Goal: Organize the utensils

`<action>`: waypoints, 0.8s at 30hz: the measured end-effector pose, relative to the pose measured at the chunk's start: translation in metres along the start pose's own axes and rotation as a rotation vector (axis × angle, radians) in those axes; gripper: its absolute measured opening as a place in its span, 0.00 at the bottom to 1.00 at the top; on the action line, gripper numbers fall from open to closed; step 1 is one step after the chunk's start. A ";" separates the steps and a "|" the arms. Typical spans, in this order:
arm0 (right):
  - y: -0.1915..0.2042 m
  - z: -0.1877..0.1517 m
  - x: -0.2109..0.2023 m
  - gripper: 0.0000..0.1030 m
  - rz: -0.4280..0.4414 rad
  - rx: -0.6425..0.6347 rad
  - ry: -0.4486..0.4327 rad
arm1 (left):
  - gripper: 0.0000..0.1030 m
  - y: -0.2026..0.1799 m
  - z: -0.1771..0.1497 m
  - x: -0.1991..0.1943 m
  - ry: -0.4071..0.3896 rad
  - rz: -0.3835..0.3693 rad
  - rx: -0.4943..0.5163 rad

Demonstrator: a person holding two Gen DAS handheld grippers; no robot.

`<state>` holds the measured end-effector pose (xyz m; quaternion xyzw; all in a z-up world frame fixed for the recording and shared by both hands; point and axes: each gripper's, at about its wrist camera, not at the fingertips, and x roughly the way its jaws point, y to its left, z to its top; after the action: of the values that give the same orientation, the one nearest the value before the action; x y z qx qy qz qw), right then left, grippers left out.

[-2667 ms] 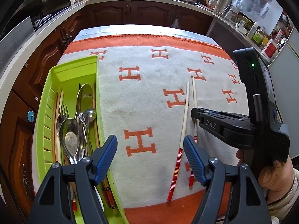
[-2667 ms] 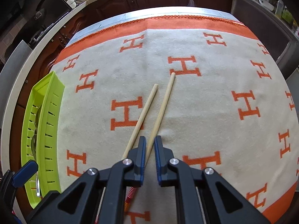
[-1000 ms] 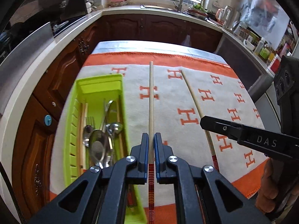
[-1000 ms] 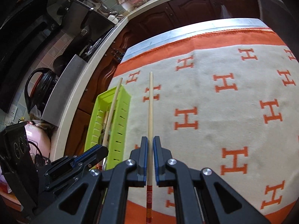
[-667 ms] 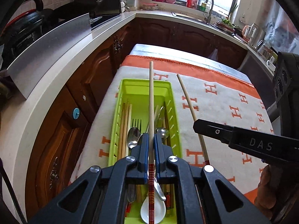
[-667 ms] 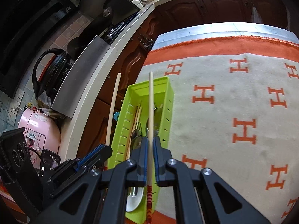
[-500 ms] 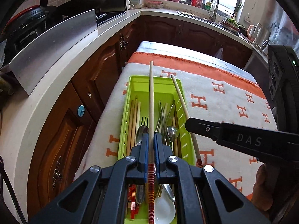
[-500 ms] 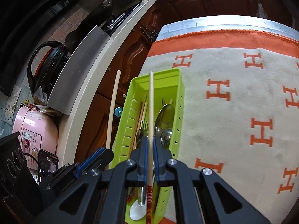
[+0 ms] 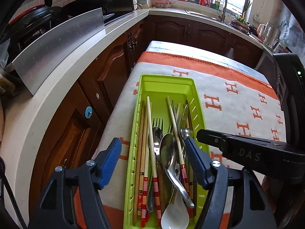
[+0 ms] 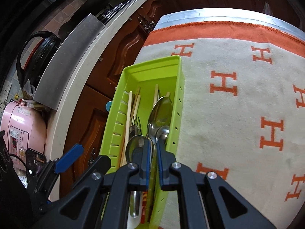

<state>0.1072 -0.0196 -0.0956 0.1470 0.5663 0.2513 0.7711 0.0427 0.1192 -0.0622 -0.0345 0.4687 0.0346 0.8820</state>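
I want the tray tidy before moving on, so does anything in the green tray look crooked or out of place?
Yes. In the lime-green plastic tray, one red-banded pale wooden chopstick lies diagonally across the large steel spoon, while the other chopsticks run parallel along the left wall. Nothing looks spilled or damaged.

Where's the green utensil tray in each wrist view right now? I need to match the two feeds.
Left wrist view: green utensil tray runs up the centre, between the left gripper's fingers.
Right wrist view: tray sits left of centre, ahead of the fingers.
Shared landmark: the big steel spoon lying in it.
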 end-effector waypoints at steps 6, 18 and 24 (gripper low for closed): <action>-0.007 -0.008 -0.017 0.10 -0.016 -0.030 -0.041 | 0.74 -0.005 -0.003 0.003 0.024 -0.005 0.009; -0.022 -0.027 -0.052 0.11 -0.070 -0.078 -0.107 | 0.85 -0.014 -0.003 -0.008 0.016 -0.051 -0.004; -0.039 -0.042 -0.077 0.11 -0.104 -0.070 -0.148 | 0.89 -0.029 -0.005 -0.020 0.019 -0.083 0.006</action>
<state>0.0581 -0.0972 -0.0677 0.1087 0.5056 0.2189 0.8274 0.0307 0.0896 -0.0475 -0.0517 0.4755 -0.0036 0.8782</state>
